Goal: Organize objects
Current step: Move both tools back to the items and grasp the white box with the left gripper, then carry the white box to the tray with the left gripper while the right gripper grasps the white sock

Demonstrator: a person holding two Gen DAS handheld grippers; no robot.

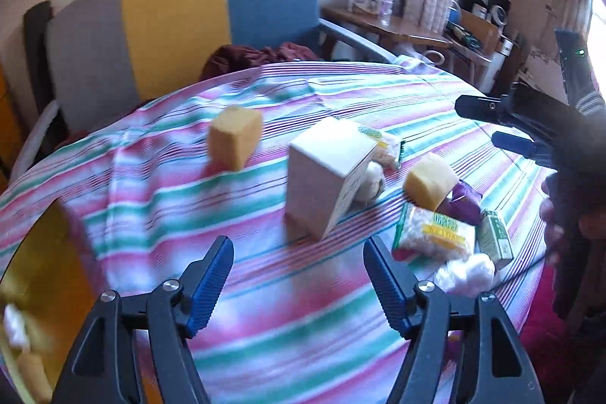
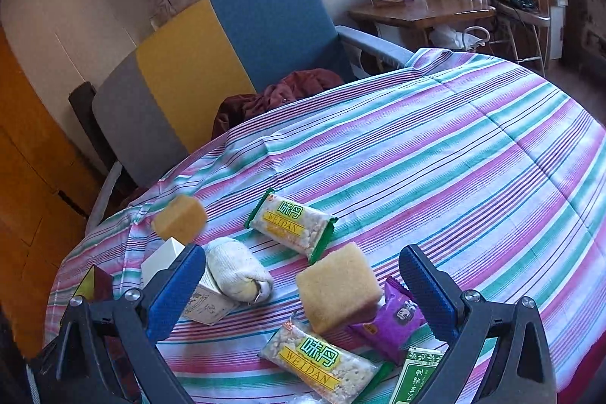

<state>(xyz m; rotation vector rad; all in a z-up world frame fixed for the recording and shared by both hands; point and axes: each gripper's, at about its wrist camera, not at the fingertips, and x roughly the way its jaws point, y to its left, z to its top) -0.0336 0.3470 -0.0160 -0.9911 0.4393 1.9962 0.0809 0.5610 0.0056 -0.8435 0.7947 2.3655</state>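
Observation:
My left gripper (image 1: 298, 256) is open and empty above the striped tablecloth (image 1: 265, 309), just short of a white box (image 1: 327, 177). A yellow sponge block (image 1: 235, 141) stands behind it to the left. To the right lie a second sponge (image 1: 430, 180), a purple packet (image 1: 464, 203), a WEIDAN cracker packet (image 1: 435, 237), a green box (image 1: 494, 239) and cotton balls (image 1: 467, 273). My right gripper (image 2: 303, 271) is open and empty over the sponge (image 2: 339, 286), purple packet (image 2: 392, 320), cracker packets (image 2: 289, 224) and a white sock roll (image 2: 238, 269). The right gripper also shows in the left wrist view (image 1: 503, 127).
A grey, yellow and blue chair (image 2: 212, 59) stands behind the table with a maroon cloth (image 2: 280, 93) on its seat. A wooden side table (image 2: 420, 12) and cluttered shelves stand by the window. A yellow round container (image 1: 34, 309) sits at the left wrist view's lower left.

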